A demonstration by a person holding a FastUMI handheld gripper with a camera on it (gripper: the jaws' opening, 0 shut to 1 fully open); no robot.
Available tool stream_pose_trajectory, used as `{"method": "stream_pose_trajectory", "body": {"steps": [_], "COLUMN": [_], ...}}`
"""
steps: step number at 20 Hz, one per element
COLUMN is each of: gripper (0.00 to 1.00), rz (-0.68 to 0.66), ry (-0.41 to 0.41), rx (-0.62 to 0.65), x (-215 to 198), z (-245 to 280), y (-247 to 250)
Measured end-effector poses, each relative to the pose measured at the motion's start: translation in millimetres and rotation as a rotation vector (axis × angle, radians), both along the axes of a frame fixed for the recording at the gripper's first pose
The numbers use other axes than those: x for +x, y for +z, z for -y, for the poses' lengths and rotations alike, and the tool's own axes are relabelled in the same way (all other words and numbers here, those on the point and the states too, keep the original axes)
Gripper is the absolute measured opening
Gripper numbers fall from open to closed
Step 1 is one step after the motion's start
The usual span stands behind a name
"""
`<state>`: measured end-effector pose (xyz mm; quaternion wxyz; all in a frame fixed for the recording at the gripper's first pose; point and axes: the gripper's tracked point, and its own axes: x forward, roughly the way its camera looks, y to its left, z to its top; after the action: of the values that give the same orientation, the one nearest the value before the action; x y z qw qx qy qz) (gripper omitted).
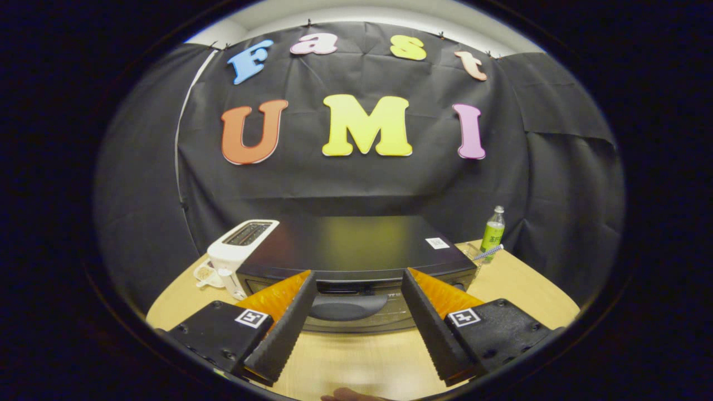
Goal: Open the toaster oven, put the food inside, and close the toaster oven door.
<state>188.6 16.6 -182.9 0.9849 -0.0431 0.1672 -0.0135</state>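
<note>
On the wooden bench (518, 278), just ahead of the fingers, sits the black toaster oven (351, 245), front face turned toward the camera. Door looks closed; its dark curved handle (346, 306) lies across the front, framed in the gap between the two fingers.

Hand-held gripper (356, 281) spread wide, nothing between the pads, tips level with the oven's top front edge and slightly above the handle. Whether the tips touch the oven cannot be told. Judged: fingers held apart and centred so as to come down on the handle and pull the door open; first step not yet done.

White slot toaster (239, 245) stands just beside the oven on its left; green bottle (492, 231) stands behind its right corner, both clear of the door's swing, by the look of it.

Food not identified. A fingertip-like shape (348, 395) at the near bench edge, too little to say more.
</note>
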Motion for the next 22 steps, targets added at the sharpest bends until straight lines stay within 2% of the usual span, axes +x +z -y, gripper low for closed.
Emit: {"method": "stream_pose_trajectory", "body": {"steps": [3,7,14,22], "gripper": [1.0,1.0,0.98,0.98], "rz": [-0.047,-0.03,-0.058,-0.141], "ry": [0.023,0.007,0.053,0.045], "rx": [0.044,0.016,0.05,0.012], "x": [16.3,24.0,-6.2,-55.6], "z": [-11.1,-15.2,-13.8,-6.6], "y": [-27.5,-32.4,-35.8,-59.2]}}
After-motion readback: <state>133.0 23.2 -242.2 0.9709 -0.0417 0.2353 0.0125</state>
